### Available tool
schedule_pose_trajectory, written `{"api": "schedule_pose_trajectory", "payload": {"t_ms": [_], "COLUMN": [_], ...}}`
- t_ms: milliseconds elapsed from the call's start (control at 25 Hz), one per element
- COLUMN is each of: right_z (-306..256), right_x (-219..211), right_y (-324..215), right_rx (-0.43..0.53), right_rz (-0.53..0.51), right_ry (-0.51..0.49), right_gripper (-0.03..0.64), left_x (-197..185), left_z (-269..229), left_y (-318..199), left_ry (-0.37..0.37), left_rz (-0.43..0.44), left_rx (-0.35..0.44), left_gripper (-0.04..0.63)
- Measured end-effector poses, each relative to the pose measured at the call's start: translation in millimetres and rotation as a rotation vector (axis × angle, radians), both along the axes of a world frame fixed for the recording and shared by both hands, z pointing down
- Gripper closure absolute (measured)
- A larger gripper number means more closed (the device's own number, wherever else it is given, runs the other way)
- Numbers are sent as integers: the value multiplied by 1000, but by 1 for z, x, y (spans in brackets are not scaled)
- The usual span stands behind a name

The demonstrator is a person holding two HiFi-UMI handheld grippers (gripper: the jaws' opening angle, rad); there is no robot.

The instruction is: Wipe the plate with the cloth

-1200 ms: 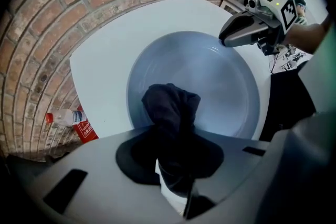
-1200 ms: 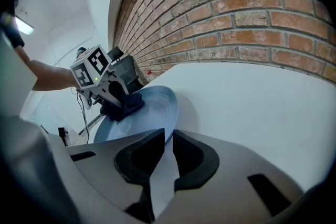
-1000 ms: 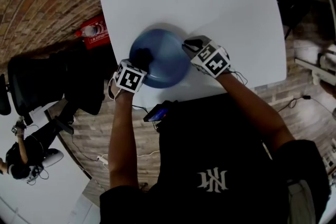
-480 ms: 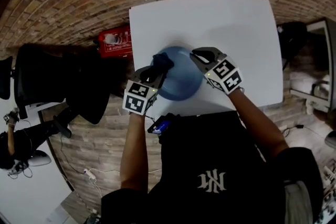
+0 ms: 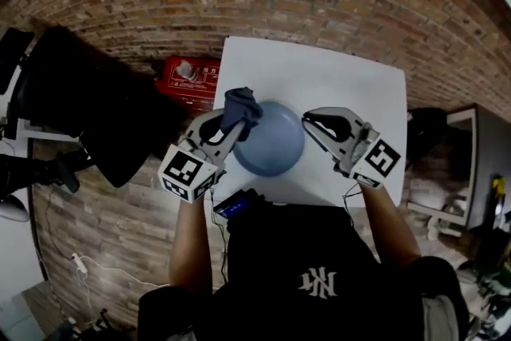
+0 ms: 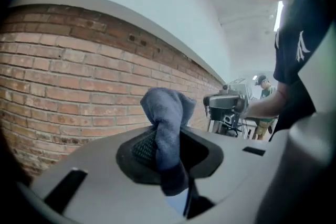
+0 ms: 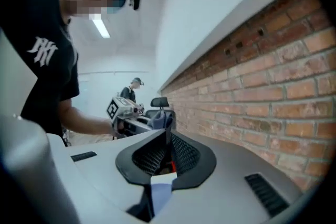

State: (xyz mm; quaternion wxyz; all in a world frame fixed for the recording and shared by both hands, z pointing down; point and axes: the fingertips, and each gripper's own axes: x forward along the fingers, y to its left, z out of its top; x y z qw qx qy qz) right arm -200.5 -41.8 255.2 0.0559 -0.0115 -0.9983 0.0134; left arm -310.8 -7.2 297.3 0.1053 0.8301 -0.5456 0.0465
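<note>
While a black chair [image 5: 84, 100] stands far left, a red case [image 5: 190, 76] lies btwn it and the white table [image 5: 343, 84], just off the table's left edge. L gripper [image 5: 233, 124] is held at the plate's left rim. Its jaws are clamped on a bunched dark-blue cloth [image 5: 242, 108], which sticks out past the tips and hangs down behind them. In its own view the gripper faces a brick wall [image 6: 68, 76], cloth in the air. Blue plate [image 5: 275, 148] sits on the table toward the near edge. R gripper [image 5: 313, 122] is just right of the plate, apart from it. Its jaws have just been closing and now meet w/ nothing btwn them.
</note>
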Motion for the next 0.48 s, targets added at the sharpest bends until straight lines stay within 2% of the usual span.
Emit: {"api": "schedule_pose_trajectory", "payload": {"t_ms": [80, 160, 320, 480], "right_z": [-18, -23, -22, -14], "right_x": [13, 28, 60, 109], "right_y": [13, 22, 38, 53], "right_rx": [65, 77, 37, -12], "right_rz": [-30, -60, -167, -234], "right_ry": [-77, -98, -106, -139], "right_gripper": [566, 566, 566, 566], "left_x": [9, 22, 56, 97], "left_z": [-16, -30, -47, -53], "left_y": [12, 27, 53, 68], "left_ry": [36, 27, -34, 10], "left_rz": [2, -4, -76, -153], "left_rx": [36, 65, 102, 118], "left_gripper": [522, 522, 520, 520]}}
